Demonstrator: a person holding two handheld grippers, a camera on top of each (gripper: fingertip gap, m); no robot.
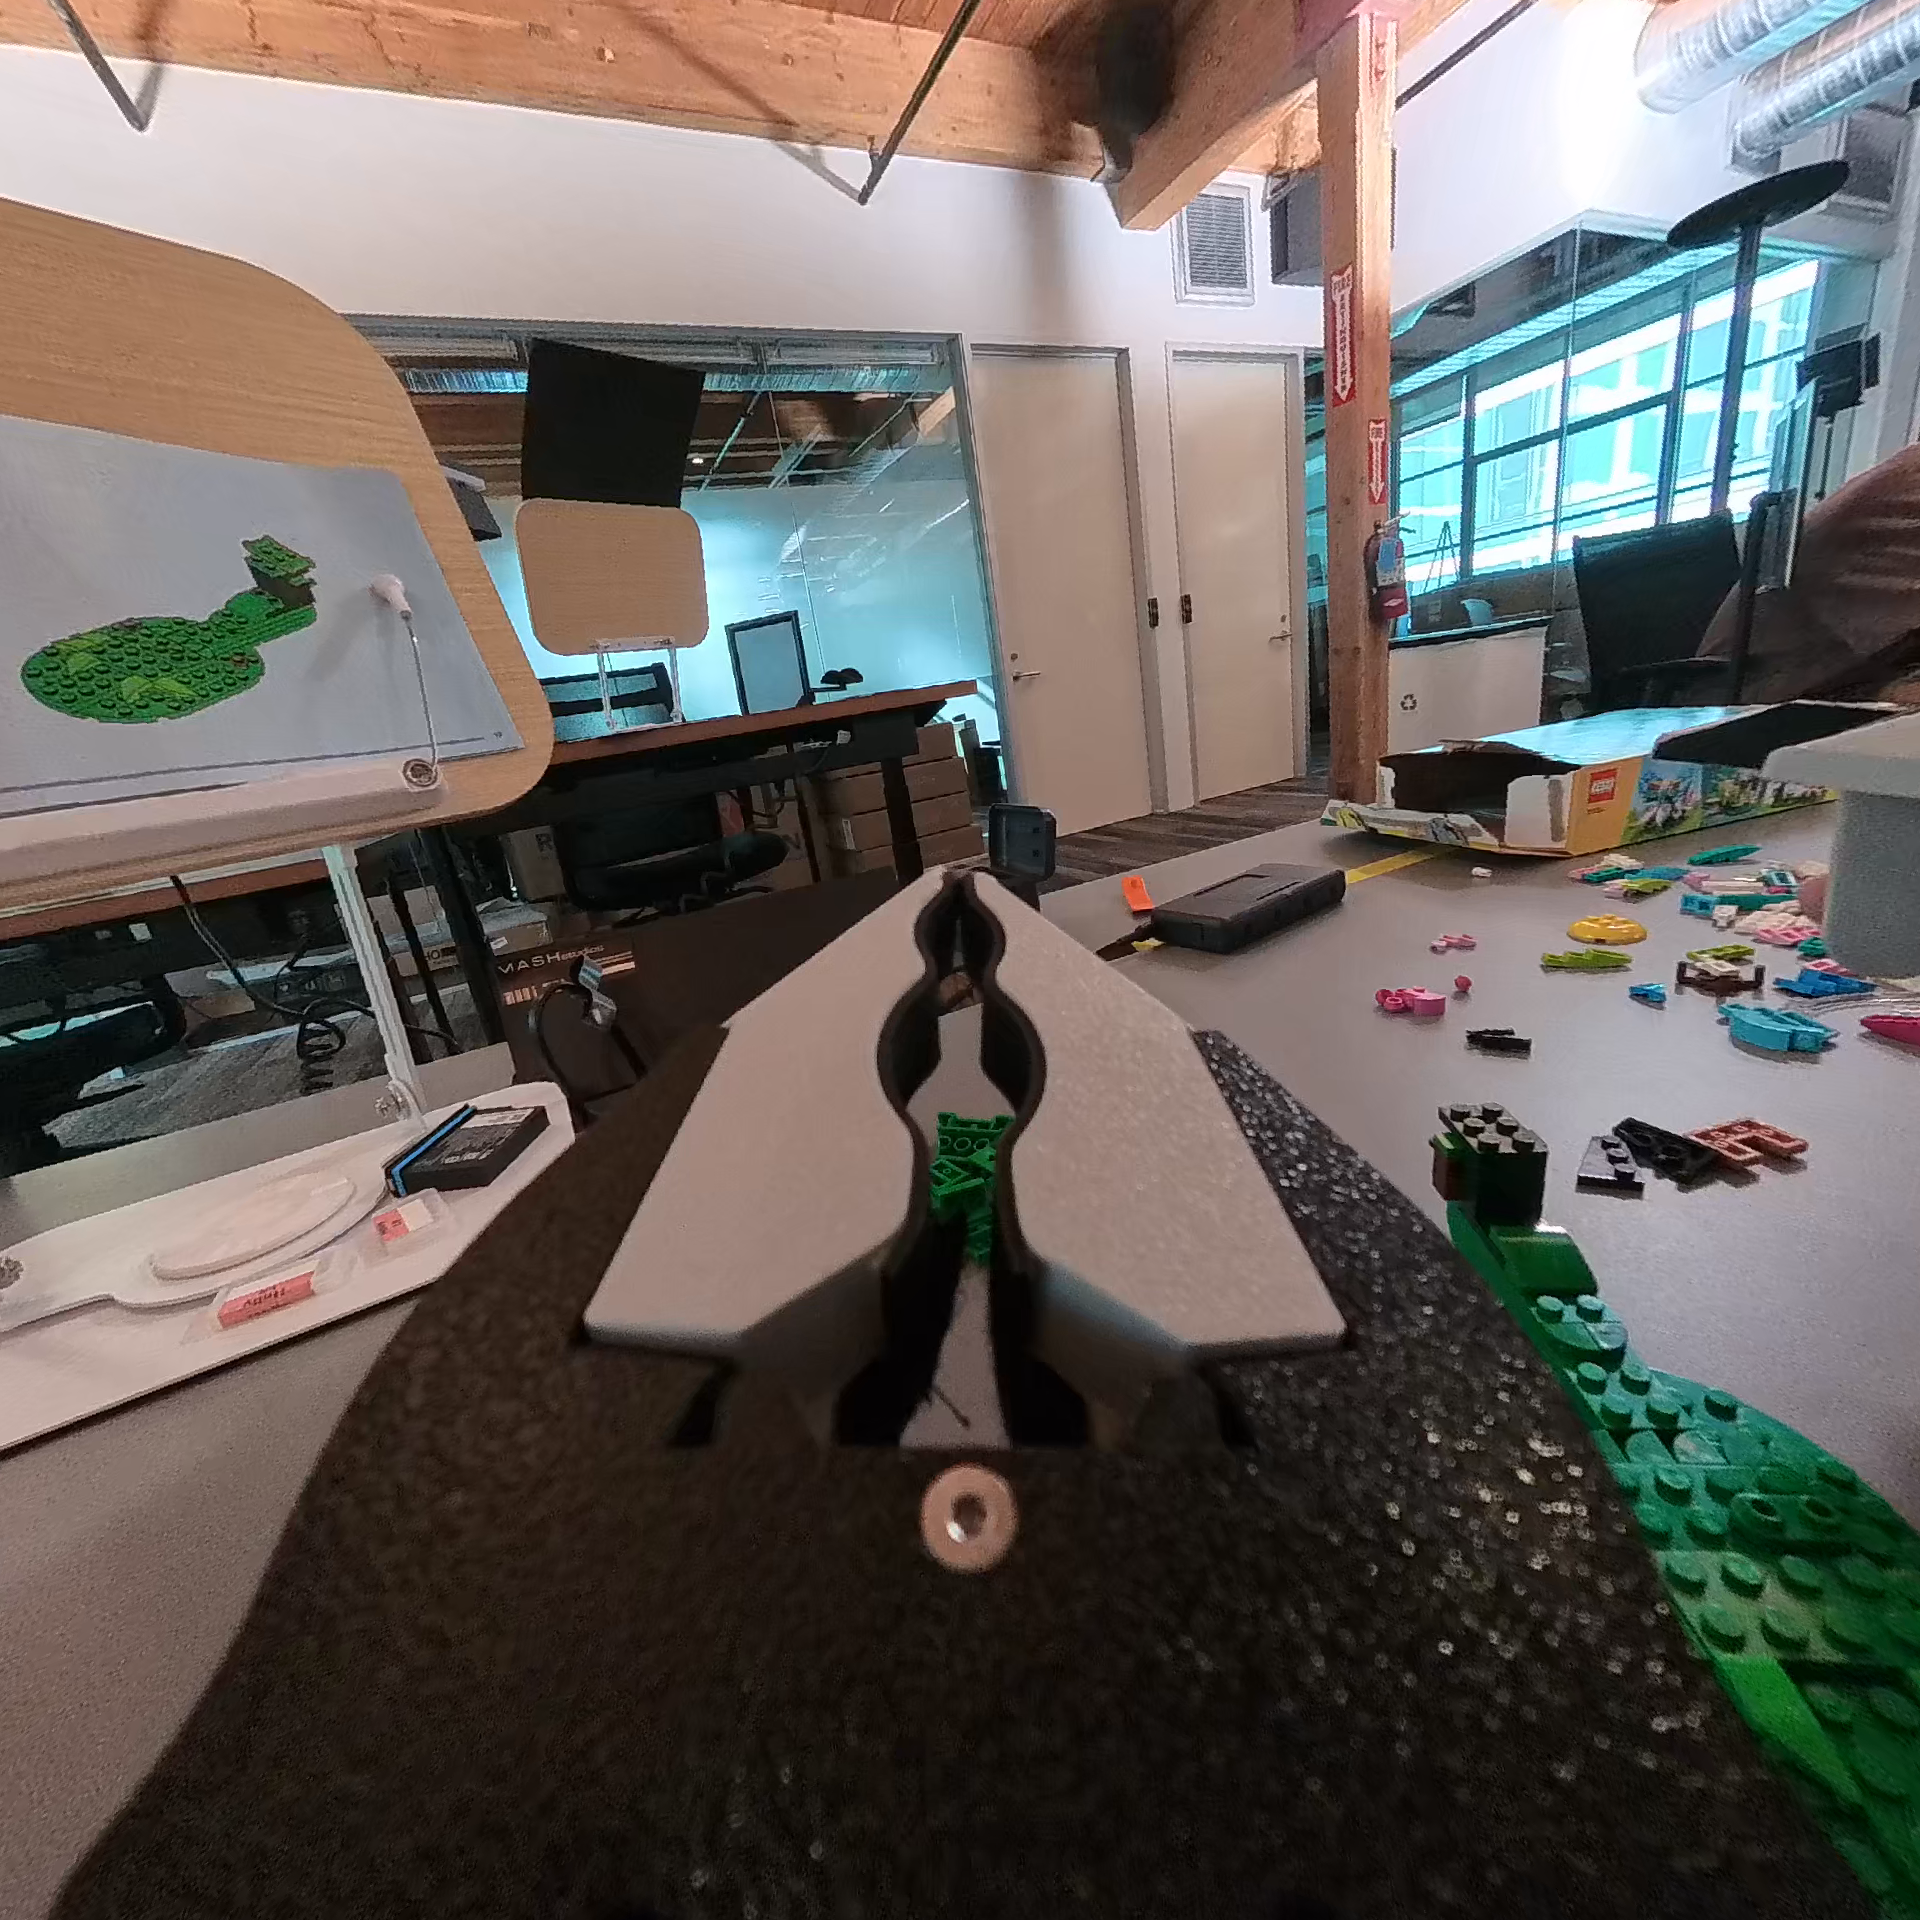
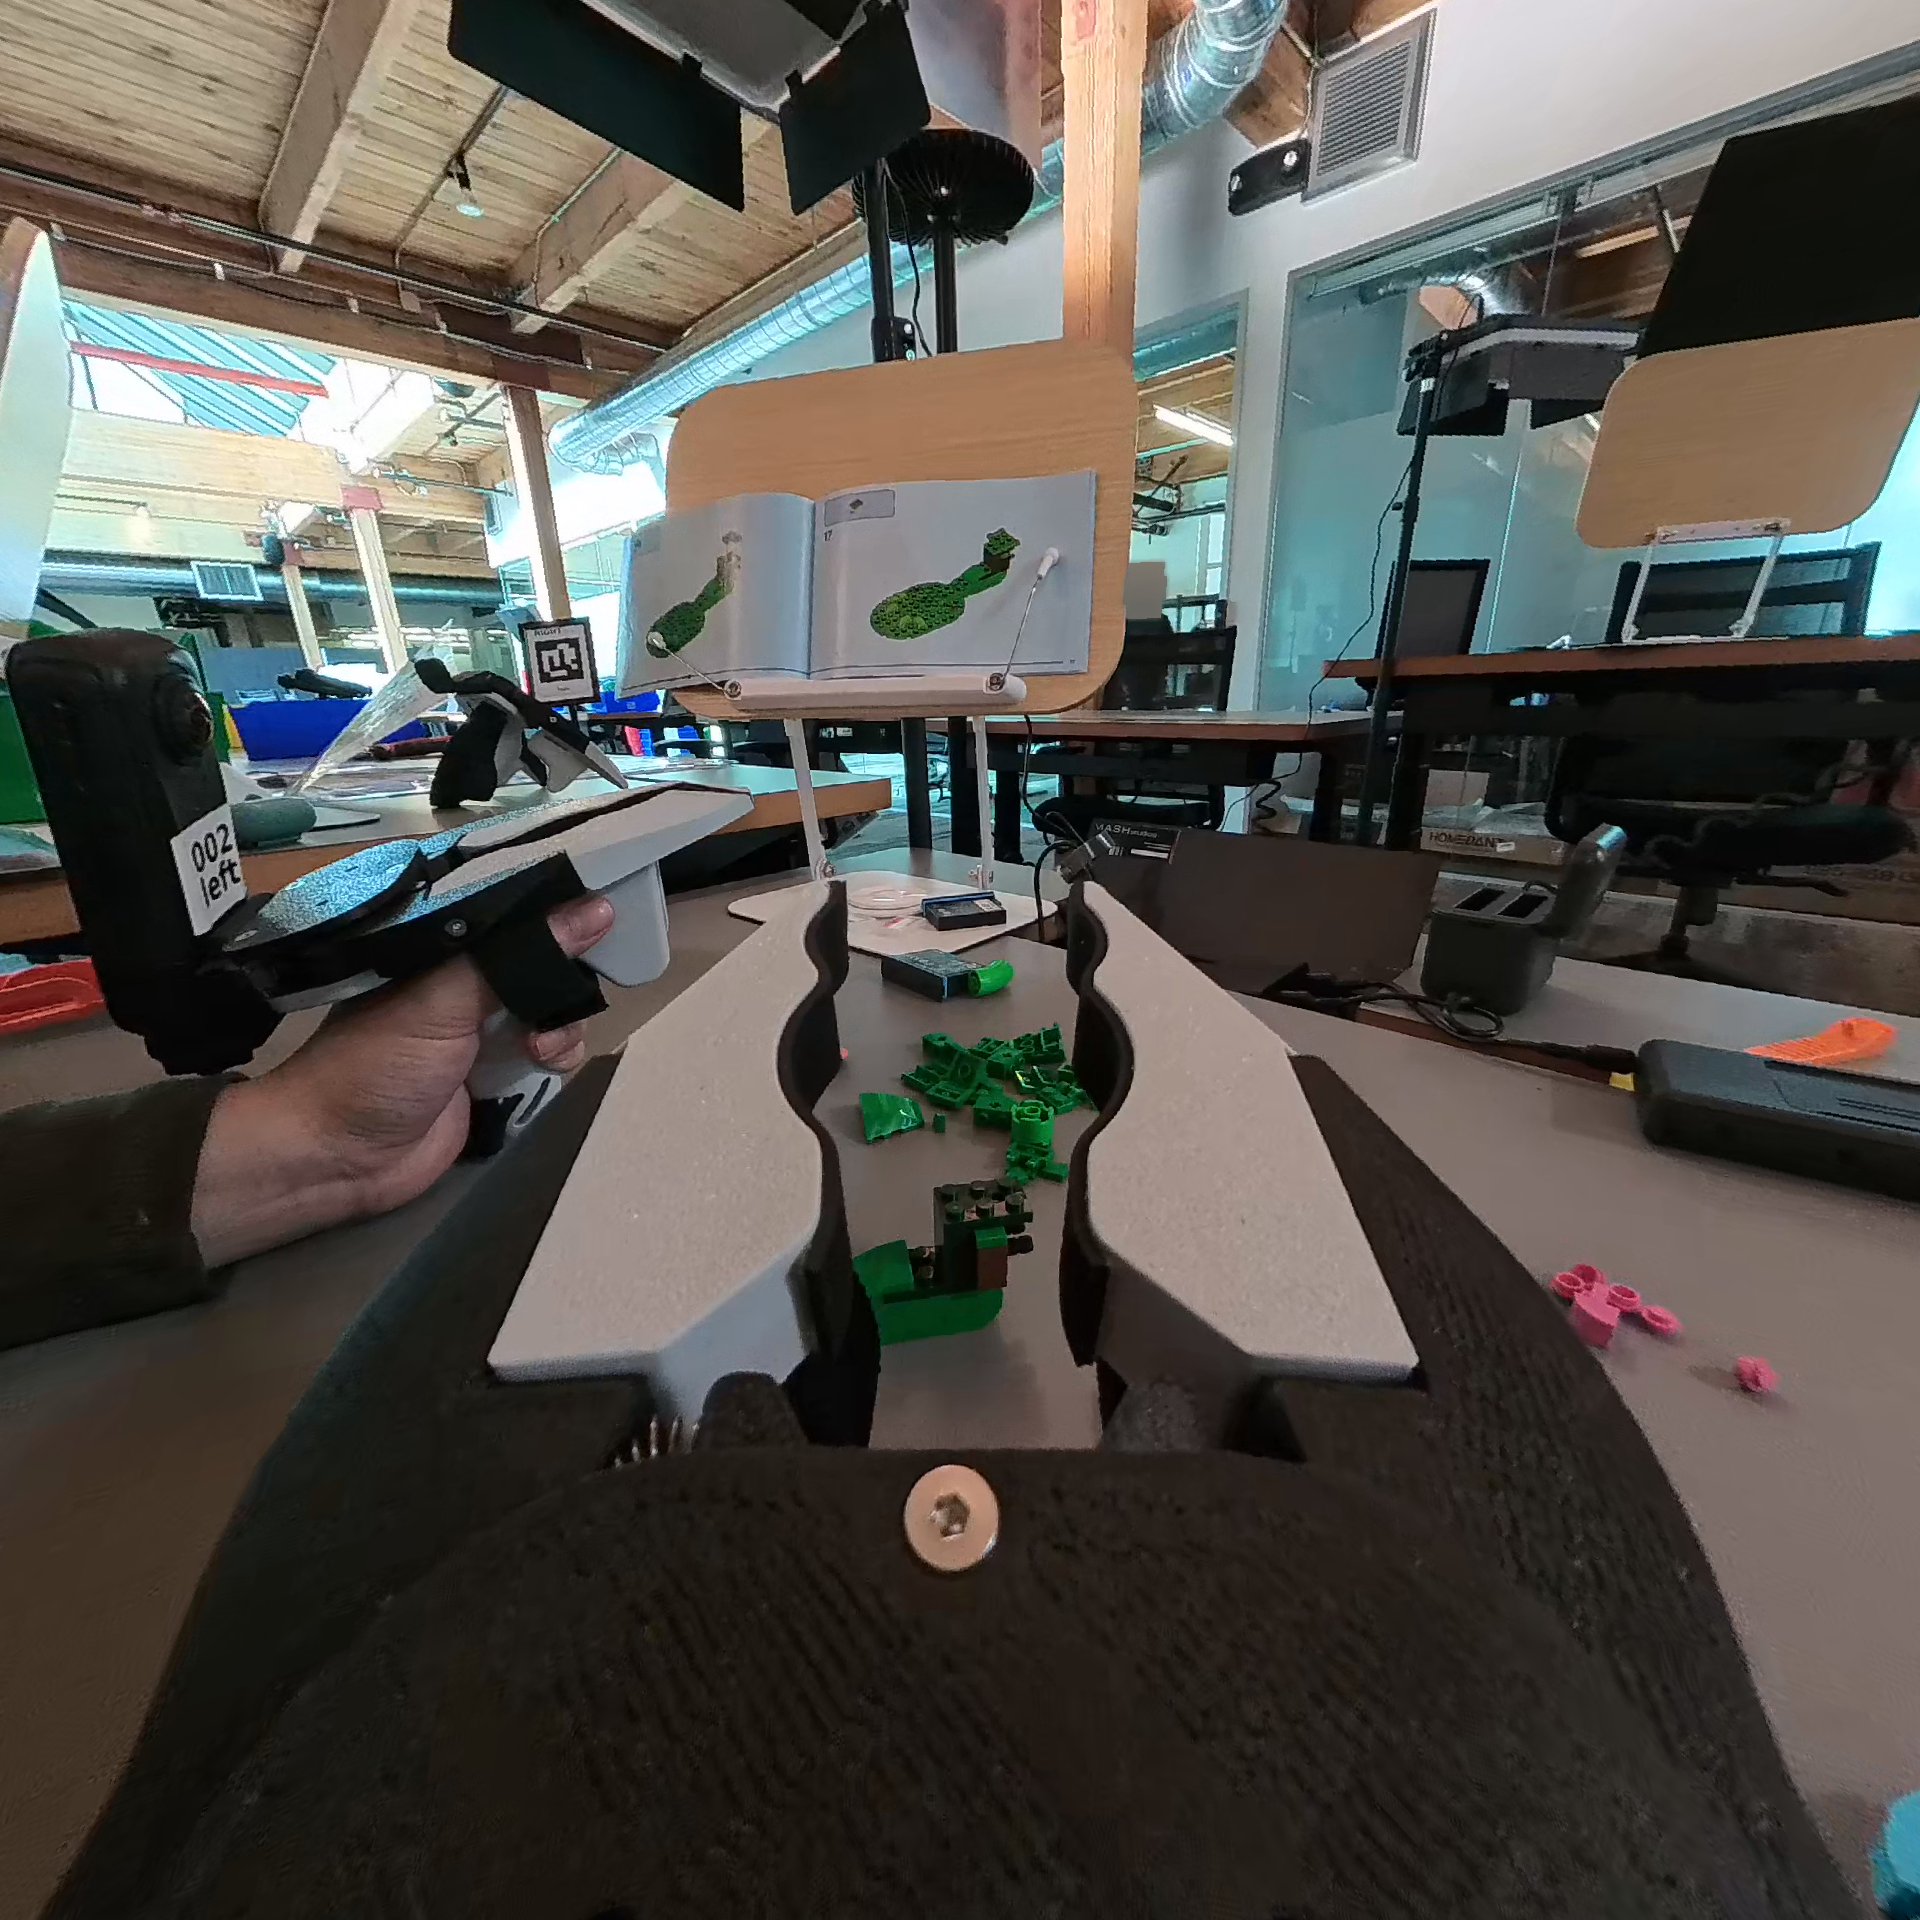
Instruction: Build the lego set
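The green Lego build (image 1: 1714, 1507) lies on the grey table at the lower right of the left wrist view, with a black and brown stack (image 1: 1491, 1153) at its far end. My left gripper (image 1: 961, 883) is shut, tips touching, with nothing seen in it; a hand holds it above the table in the right wrist view (image 2: 717, 795). A pile of loose green pieces (image 2: 997, 1081) lies ahead. My right gripper (image 2: 951, 914) is open and empty; the stack end of the build (image 2: 961, 1257) lies on the table between its fingers, not touched.
The open instruction booklet (image 2: 862, 592) stands on a wooden stand at the table's far side. A black case (image 2: 1777, 1112), an orange tool (image 2: 1818, 1039) and pink pieces (image 2: 1610, 1309) lie to the right. The Lego box (image 1: 1600, 779) and several coloured pieces (image 1: 1714, 935) lie far right. My right fingertips sit around 15 cm from my left ones. The black case (image 2: 1777, 1112) is closer to my right gripper, around 30 cm from its tips; the left tips are 35 cm off.
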